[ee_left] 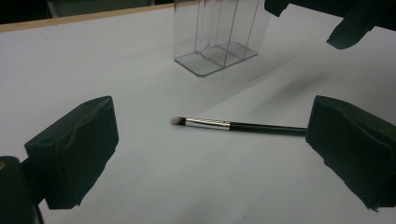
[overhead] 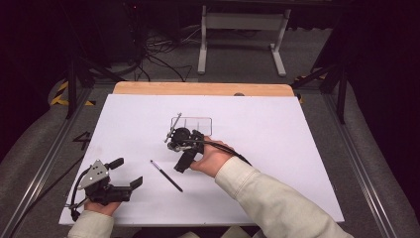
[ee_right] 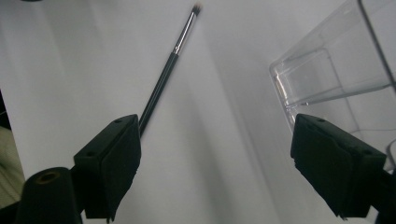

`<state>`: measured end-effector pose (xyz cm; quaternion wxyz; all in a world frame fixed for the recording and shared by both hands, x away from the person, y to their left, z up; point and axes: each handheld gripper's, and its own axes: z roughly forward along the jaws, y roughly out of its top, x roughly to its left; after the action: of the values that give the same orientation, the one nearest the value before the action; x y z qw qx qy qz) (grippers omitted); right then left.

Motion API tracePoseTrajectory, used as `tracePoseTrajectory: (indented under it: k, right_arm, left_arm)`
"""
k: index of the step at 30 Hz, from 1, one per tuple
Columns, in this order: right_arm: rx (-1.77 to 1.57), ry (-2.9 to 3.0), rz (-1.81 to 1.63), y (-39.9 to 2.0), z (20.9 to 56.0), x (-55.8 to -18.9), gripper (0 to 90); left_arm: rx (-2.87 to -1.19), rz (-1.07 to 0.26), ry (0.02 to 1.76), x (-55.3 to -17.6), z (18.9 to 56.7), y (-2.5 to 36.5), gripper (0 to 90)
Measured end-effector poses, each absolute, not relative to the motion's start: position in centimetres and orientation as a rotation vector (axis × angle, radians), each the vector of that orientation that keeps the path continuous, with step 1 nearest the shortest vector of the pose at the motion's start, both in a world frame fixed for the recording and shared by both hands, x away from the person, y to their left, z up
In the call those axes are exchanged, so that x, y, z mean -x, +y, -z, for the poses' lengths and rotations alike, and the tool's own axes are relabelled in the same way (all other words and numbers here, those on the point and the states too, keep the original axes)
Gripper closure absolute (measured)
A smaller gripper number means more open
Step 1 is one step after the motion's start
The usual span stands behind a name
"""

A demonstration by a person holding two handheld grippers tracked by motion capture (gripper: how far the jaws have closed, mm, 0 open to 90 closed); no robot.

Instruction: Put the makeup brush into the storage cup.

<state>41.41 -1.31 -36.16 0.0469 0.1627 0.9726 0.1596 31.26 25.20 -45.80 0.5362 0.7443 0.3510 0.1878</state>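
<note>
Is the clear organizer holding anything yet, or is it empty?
Empty. The organizer stands upright on the table with bare compartments showing through its clear walls, and the brush lies flat on the white sheet outside it.

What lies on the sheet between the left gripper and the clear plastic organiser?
A slim black makeup brush lies between the left gripper and the clear organiser, plain in the high view.

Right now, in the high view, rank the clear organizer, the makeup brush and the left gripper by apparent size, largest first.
1. left gripper, though it sits nearest the camera, which inflates it.
2. clear organizer, partly hidden behind the right gripper.
3. makeup brush: long but very thin.
</note>
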Motion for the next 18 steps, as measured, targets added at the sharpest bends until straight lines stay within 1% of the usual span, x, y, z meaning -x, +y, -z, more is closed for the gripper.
tracePoseTrajectory:
  k: [12, 18]
  right_arm:
    - [-0.500, 3.009, -0.328, -0.4, 37.1, -41.5, 17.8]
    - [-0.507, 3.026, -0.309, -0.1, 37.5, -41.6, 18.1]
  left_arm:
    - [-1.775, -0.447, 0.835, -31.3, 45.8, 25.2, 3.0]
    - [-1.776, -0.443, 0.833, -31.3, 45.8, 25.2, 2.9]
